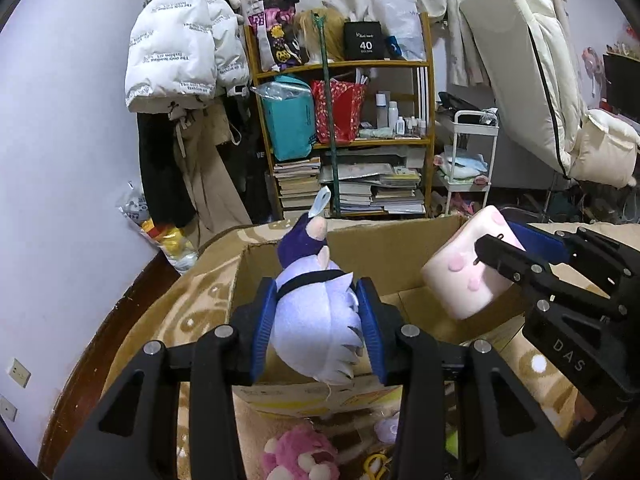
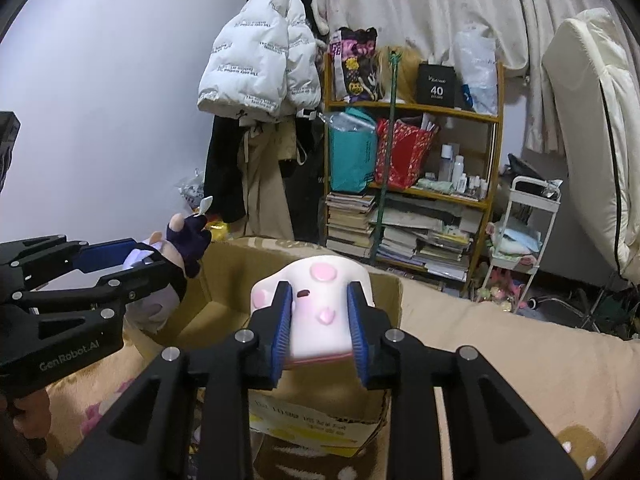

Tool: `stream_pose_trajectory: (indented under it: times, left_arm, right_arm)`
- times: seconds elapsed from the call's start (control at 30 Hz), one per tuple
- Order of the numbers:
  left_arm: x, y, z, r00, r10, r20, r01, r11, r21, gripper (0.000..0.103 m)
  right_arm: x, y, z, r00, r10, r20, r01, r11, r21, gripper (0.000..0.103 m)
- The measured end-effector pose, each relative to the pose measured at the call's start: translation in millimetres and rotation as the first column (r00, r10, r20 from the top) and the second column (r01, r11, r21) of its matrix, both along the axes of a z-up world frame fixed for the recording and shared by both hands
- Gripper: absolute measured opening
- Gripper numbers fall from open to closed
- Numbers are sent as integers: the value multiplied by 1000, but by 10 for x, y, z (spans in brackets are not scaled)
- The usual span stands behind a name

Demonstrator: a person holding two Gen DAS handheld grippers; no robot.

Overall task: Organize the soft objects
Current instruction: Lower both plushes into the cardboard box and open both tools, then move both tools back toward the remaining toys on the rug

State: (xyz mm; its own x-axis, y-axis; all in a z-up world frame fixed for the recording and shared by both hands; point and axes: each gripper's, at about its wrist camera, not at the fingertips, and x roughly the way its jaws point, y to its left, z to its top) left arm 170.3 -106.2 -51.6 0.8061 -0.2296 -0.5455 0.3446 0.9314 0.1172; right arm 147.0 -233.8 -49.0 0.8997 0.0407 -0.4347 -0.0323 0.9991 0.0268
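A cluttered bedroom fills the background: a wooden shelf (image 1: 340, 128) stacked with bags, bottles and books stands against a pale curtain, a white puffer jacket (image 1: 180, 40) hangs on the wall to its left, and a small white cart (image 1: 468, 160) sits to the shelf's right. In front, an open cardboard box (image 1: 400, 240) rests on a tan patterned blanket (image 1: 192, 300).

The left gripper (image 1: 318, 320) is clamped on a plush doll (image 1: 316, 320) with pale lilac hair; both blue pads press into the sides of its head. The doll hangs over the near left part of the box opening, its dark purple body and one pink limb pointing toward the far rim.

The right gripper (image 2: 320, 320) holds a white cushion with pink spots (image 2: 320, 300), its blue pads pressed against both sides. The cushion is above the box, near the right-hand wall in the left wrist view. The two grippers are side by side, apart from each other, each over the box.

A pink plush bear (image 1: 300, 456) lies on the blanket just outside the near wall of the box, below the left gripper. A plastic bag with yellow toys (image 1: 168, 236) sits on the floor by the wall, beyond the blanket's far left edge
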Motion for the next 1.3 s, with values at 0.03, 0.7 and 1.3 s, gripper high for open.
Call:
stream_pose_trajectory:
  times: [0.03, 0.7, 1.3]
  left_arm:
    - [11, 1, -13, 1000, 0, -7, 0, 1000, 1, 40]
    - [-208, 258, 156, 996, 69, -53, -69, 998, -4, 89]
    - [-1003, 584, 448, 989, 140, -48, -141, 990, -14, 103]
  right_arm:
    - [16, -18, -16, 1000, 9, -11, -9, 1000, 16, 32]
    - [-287, -22, 229, 1000, 2, -7, -2, 998, 68, 67]
    - [-1092, -58, 697, 998, -39, 41, 33, 990, 137, 103]
